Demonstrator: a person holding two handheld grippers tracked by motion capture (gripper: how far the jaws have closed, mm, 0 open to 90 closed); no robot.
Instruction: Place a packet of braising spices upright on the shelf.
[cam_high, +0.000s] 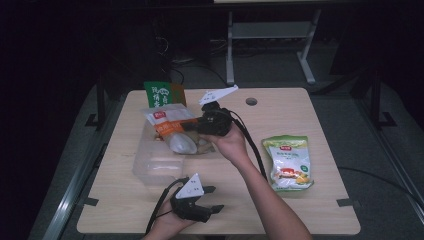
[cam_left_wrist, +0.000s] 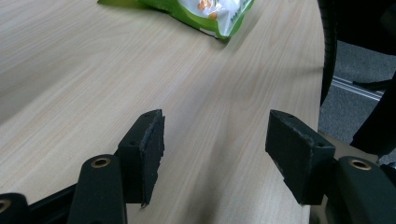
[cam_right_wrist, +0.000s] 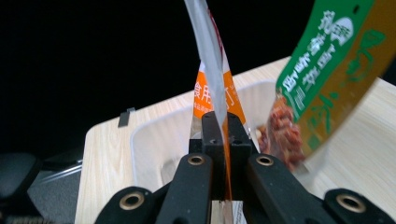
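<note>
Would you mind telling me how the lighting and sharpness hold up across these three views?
High view: dim, room black around the light wooden table, print on the green-and-white snack bag unreadable. Left gripper view: bright and even, the wood grain sharp, open jaws throwing soft shadows. Right gripper view: background pure black; the orange-and-clear packet clamped in the jaws and the green-and-gold pouch look slightly soft up close.

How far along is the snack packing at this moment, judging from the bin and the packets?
Apparently done: a green and brown packet stands at the clear bin's far end. In hand: the right claw is shut on an orange and clear packet, held over the bin. Probably left: the green packet lies on the table, apart from the bin, and the left claw is open and holding nothing.
</note>
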